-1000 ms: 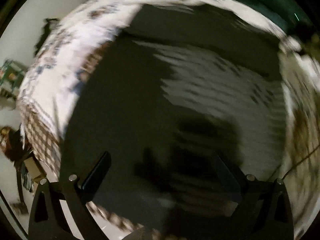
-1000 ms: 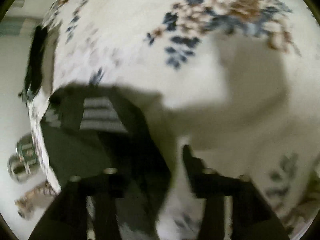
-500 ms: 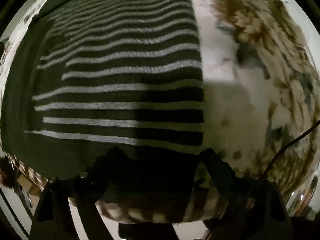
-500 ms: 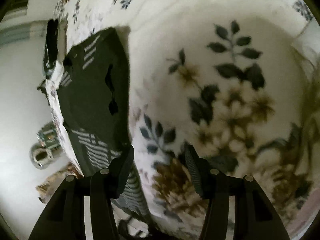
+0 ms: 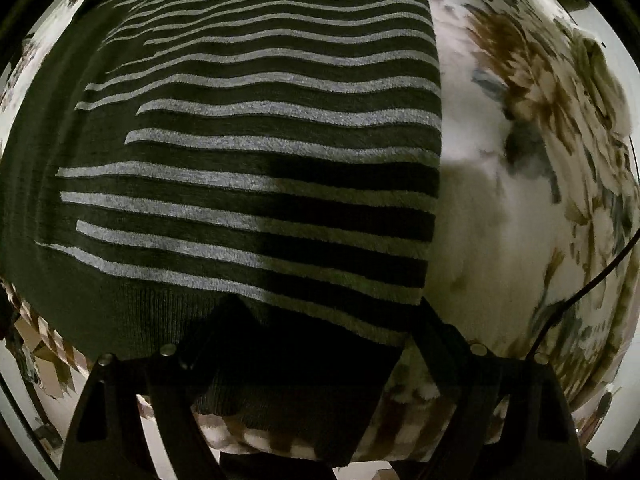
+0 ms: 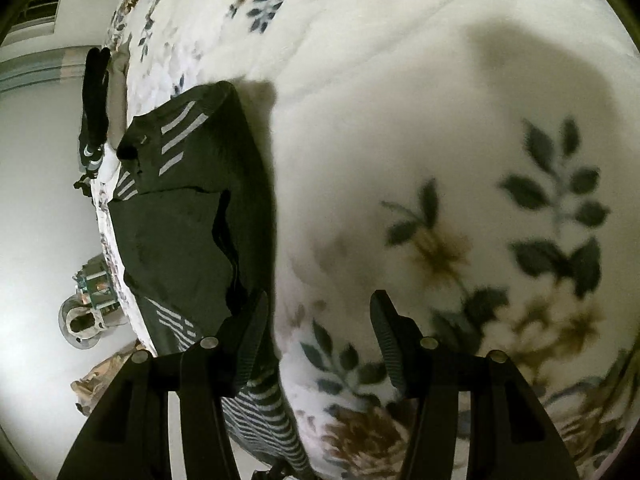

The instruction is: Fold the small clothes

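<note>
your left gripper hangs low over the dark striped sweater, fingers spread wide with the knit hem between them at 6 o'clock, gripping nothing. your right gripper has its fingers apart and empty over the floral bedspread, with the sweater lying flat on the bed at 9 o'clock beside the left finger.

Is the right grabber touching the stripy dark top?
Cannot tell. In the right wrist view, the open right gripper has one finger overlapping the striped top; contact or gap isn't plain.
</note>
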The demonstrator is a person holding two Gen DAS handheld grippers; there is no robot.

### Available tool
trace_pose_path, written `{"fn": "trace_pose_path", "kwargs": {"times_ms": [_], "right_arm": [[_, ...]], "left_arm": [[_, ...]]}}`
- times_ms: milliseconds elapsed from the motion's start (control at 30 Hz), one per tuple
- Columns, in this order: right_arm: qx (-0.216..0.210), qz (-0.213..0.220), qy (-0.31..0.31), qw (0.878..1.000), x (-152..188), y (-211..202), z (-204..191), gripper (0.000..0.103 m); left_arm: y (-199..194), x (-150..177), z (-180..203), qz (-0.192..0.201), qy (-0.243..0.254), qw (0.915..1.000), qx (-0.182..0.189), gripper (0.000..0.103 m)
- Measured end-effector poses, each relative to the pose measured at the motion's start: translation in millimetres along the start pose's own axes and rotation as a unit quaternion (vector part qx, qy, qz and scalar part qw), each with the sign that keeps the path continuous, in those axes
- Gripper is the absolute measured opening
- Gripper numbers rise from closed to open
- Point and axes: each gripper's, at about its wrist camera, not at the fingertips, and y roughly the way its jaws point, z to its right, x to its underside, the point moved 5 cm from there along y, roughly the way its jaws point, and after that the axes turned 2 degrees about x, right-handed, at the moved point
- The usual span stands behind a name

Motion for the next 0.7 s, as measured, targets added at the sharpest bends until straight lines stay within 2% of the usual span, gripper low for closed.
{"fn": "trace_pose_path", "kwargs": {"times_ms": [133, 200, 300, 333, 367, 467, 633, 667, 700], "right_arm": [[-0.009, 0.008, 0.009, 1.0, -13.5, 4.2, -2.6, 0.055], [-0.035, 0.022, 0.023, 0.999, -27.4, 1.7, -4.8, 0.062], [-0.08, 0.051, 0.047, 0.994, -50.4, -4.8, -9.1, 0.064], [-0.091, 0.06, 0.052, 0.993, -58.9, -6.3, -11.3, 0.064], [-0.1, 0.066, 0.053, 0.991, -66.3, -6.6, -14.3, 0.064], [-0.109, 0.065, 0.054, 0.99, -88.3, 3.8, -25.0, 0.064], [-0.124, 0.028, 0.062, 0.99, -107.1, 37.4, -46.4, 0.064], [-0.112, 0.028, 0.049, 0.992, -107.0, 40.0, -54.0, 0.055], [-0.093, 0.029, 0.028, 0.995, -104.6, 41.0, -63.2, 0.003]], "left_arm": [[6.7, -3.9, -8.1, 0.0, 0.0, 1.0, 0.006, 0.085], [7.4, -6.8, -10.1, 0.004, 0.0, 1.0, 0.005, 0.083], [2.6, -9.4, -10.0, 0.023, 0.008, 0.9997, -0.008, 0.047], [-1.2, -11.0, -10.0, 0.031, 0.015, 0.9994, -0.009, 0.025], [-4.7, -12.7, -10.4, 0.036, 0.022, 0.9991, -0.01, 0.013], [-13.6, -16.3, -16.1, 0.044, 0.023, 0.9988, -0.001, 0.008], [-31.3, -13.3, -18.3, 0.056, 0.038, 0.9976, 0.007, 0.007], [-33.6, -13.2, -17.8, 0.058, 0.043, 0.9974, 0.007, 0.007], [-35.9, -13.4, -15.0, 0.06, 0.046, 0.9971, 0.006, 0.007]]}}
